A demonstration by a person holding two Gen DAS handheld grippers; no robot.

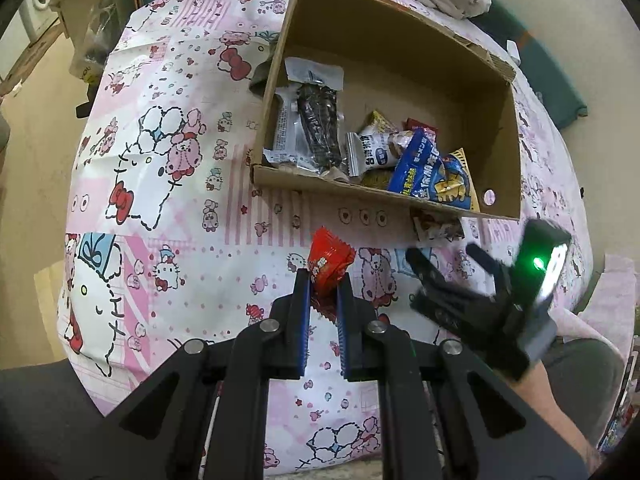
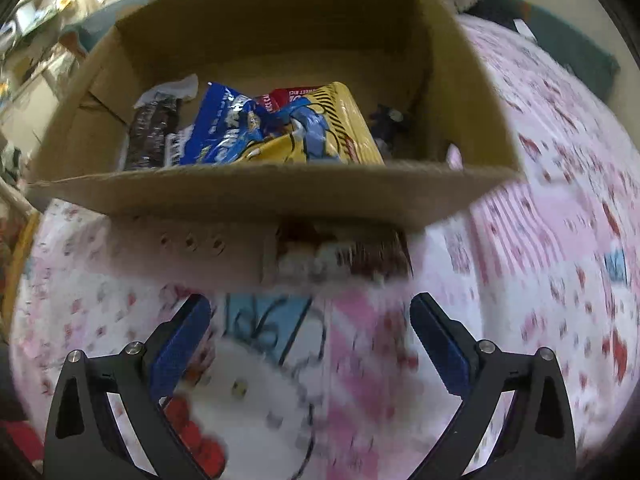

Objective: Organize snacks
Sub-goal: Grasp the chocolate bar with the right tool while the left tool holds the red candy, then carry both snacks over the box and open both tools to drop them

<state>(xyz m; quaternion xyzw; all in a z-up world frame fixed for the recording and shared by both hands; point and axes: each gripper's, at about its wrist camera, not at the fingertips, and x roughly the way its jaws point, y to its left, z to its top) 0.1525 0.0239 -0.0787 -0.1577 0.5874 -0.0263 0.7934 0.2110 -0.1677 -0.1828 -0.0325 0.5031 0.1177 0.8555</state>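
Left claw (image 1: pixel 324 280) clamped on red candy wrapper (image 1: pixel 330 266), print unreadable, right claw (image 2: pixel 310 320) spread wide, empty, cardboard box (image 2: pixel 256 196) holding blue-yellow snack bag (image 2: pixel 280 128), red pack reading "RICE".

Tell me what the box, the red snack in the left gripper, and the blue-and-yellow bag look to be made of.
Box: plain brown cardboard, matte, with raw cut edges. Red snack in the left gripper: probably thin plastic or foil wrapper, glossy and creased with a crimped end. Blue-and-yellow bag: likely printed plastic film, shiny and crumpled with highlights.
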